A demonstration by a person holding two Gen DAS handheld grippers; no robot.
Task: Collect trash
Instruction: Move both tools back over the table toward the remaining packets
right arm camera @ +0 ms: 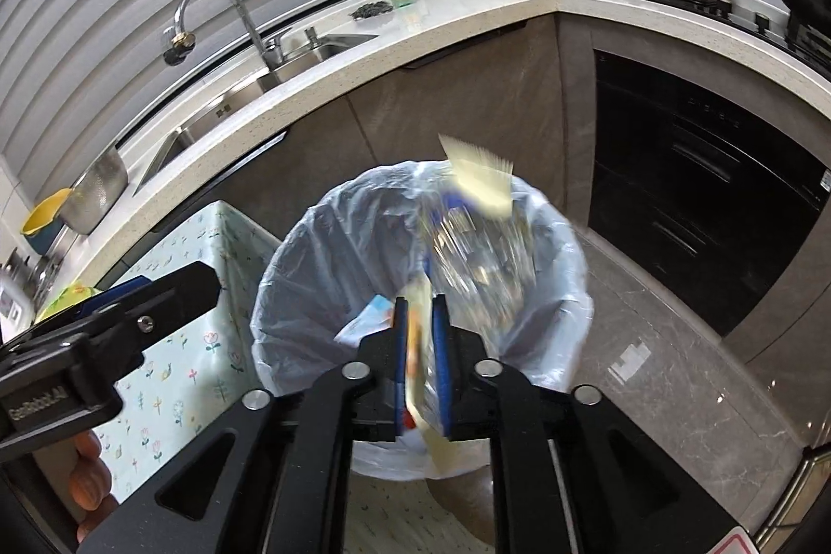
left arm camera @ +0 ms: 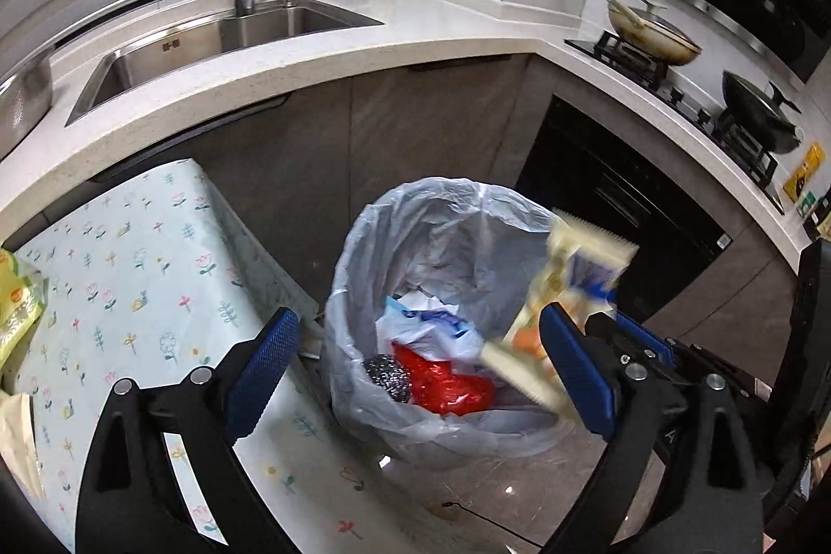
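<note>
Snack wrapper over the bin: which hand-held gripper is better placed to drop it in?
Right. The right hand-held gripper has the snack wrapper between its pads above the lined trash bin; the left hand-held gripper is open and empty.

A thin, crinkled translucent plastic bin liner [left arm camera: 415, 216] holds a glossy red foil wrapper [left arm camera: 446, 385]. Beside it lies a shiny steel-wire scourer [left arm camera: 387, 377].

Cream-and-blue crinkled snack wrapper [right arm camera: 470, 211], motion-blurred, stood upright over round bin lined with translucent grey plastic bag [left arm camera: 363, 253]. Inside lay crumpled red foil wrapper [left arm camera: 446, 385], steel-wool scourer [left arm camera: 387, 377], white-and-blue plastic bag [left arm camera: 426, 328].
</note>
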